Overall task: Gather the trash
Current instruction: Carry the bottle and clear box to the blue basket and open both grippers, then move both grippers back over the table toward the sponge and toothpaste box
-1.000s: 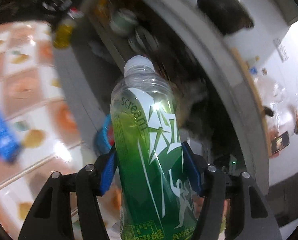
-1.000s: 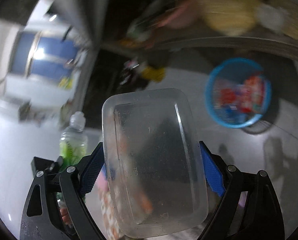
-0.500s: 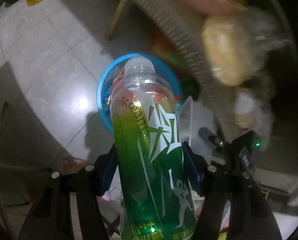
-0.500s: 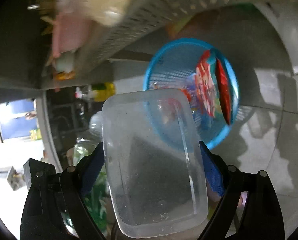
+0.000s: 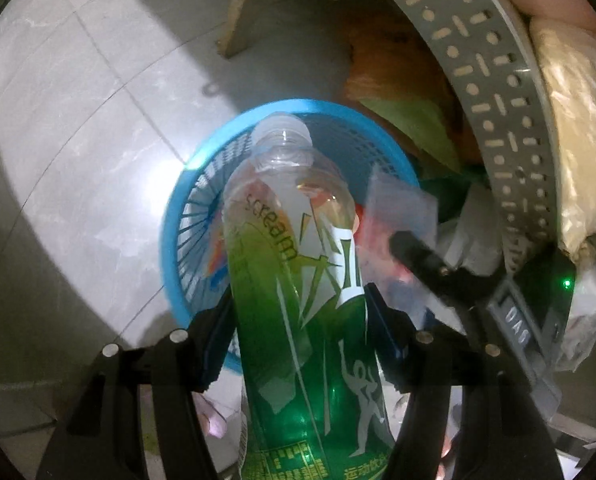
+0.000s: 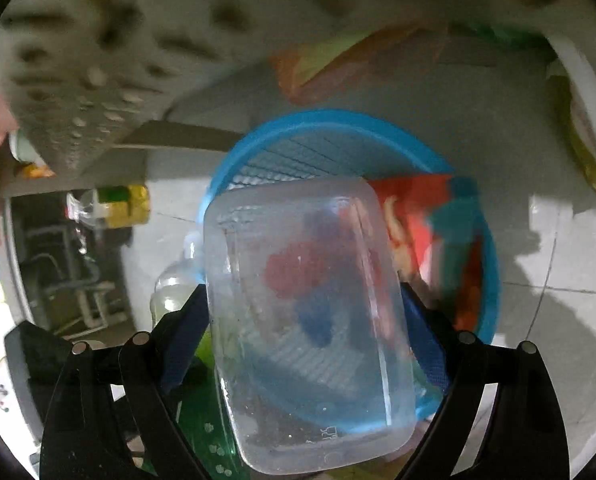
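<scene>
Dim, fisheye-warped frames; glare spot on the floor [image 5: 154,184] left of the basket [image 5: 186,216]; right view's top blurred.

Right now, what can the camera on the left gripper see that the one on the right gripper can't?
Only the left wrist view shows the green label with "scream" on the plastic bottle held in the left gripper. Only the right wrist view shows the whole clear plastic container held in the right gripper, plus a yellow bottle lying on the floor behind. Both show the blue basket with colourful wrappers inside, and the grey perforated shelf.
</scene>
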Demonstrator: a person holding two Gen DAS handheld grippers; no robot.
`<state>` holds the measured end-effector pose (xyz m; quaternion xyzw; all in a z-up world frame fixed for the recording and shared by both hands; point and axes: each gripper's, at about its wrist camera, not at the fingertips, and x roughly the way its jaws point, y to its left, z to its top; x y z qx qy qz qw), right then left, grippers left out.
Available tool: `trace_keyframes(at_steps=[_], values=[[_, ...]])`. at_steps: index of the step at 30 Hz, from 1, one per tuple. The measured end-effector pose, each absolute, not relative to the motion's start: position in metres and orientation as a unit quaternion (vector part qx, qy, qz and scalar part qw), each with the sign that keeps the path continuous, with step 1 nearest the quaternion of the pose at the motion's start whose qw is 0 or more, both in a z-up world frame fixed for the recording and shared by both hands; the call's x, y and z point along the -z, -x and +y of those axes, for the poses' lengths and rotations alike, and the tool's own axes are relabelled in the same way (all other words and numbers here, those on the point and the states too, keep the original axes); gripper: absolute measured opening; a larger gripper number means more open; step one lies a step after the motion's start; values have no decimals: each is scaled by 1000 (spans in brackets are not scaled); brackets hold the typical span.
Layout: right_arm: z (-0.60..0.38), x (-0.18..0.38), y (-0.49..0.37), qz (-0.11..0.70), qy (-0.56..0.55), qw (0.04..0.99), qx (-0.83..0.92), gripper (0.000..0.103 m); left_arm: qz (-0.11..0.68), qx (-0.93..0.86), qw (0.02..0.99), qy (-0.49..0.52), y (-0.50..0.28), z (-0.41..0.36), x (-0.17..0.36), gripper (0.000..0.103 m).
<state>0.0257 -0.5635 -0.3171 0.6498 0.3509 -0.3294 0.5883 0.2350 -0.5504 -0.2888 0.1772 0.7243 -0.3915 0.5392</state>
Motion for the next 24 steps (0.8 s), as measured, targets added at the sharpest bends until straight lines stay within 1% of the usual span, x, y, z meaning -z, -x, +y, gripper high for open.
trace_keyframes(at_steps=[2,5,6,7,10,15,21,24], values=[[-560,319,-27,369,-630,587,351,87,719,386,547,-186,-235,-555,295,60],[-553,317,-24,361,-618,597,362,86,717,387,550,-184,-237,-560,303,60],[-552,316,-24,359,-617,599,363,87,717,384,552,-182,-239,-561,305,63],[-548,316,-23,356,-617,601,362,87,717,381,556,-178,-242,-559,304,69],[-547,318,-24,344,-620,604,364,87,716,387,560,-156,-245,-556,298,75],[-543,316,-18,313,-628,604,378,87,712,400,562,-129,-246,-553,278,76],[-530,305,0,277,-637,603,392,87,697,437,558,-109,-242,-543,223,76],[-519,299,5,261,-643,602,395,87,680,464,560,-97,-240,-530,177,76]])
